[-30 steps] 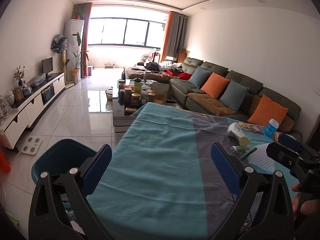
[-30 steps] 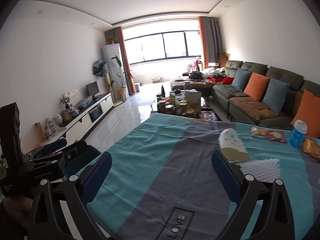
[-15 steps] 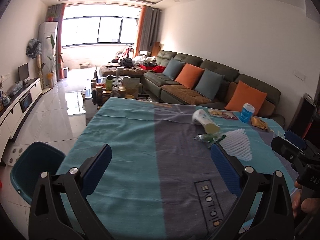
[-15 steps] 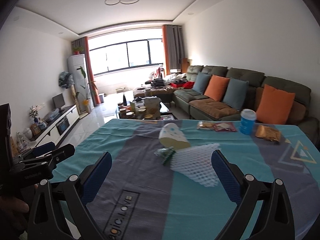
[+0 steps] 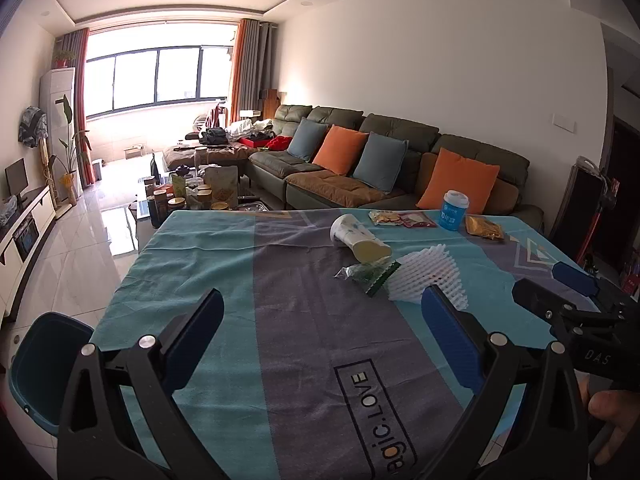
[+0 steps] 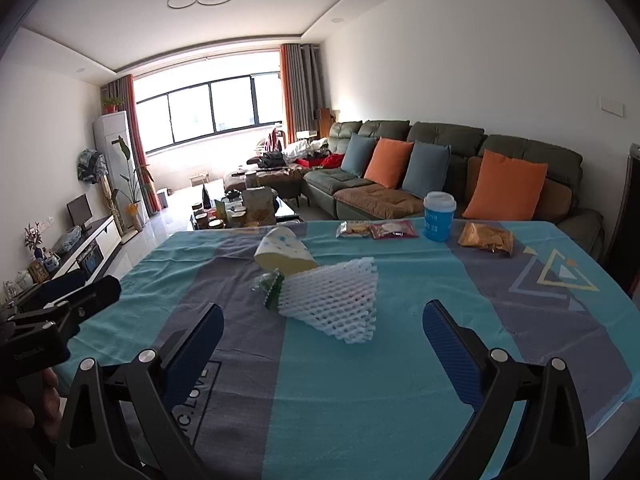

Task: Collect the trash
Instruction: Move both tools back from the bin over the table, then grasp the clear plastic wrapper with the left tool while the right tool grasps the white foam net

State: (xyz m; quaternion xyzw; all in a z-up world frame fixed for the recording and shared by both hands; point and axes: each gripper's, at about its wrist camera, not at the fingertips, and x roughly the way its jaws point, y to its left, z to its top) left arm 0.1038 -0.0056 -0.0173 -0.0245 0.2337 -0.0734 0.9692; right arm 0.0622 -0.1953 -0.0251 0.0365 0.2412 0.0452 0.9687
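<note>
On the teal-and-grey tablecloth (image 6: 400,380), white foam fruit netting (image 6: 334,300) (touching a tipped paper cup (image 6: 282,254)) lies beyond both empty, wide-apart grippers: left gripper (image 5: 324,340), right gripper (image 6: 324,344).

A matt woven tablecloth (image 6: 400,380), faintly creased, covers the desk. On it, the white foam net sleeve (image 6: 336,300) looks soft and open-meshed, the tipped paper cup (image 6: 282,254) smooth, and the green wrapper (image 6: 272,286) shiny plastic film. The floor tiles (image 5: 76,248) gleam glossy. The sofa (image 6: 440,140) looks like dull leather.
</note>
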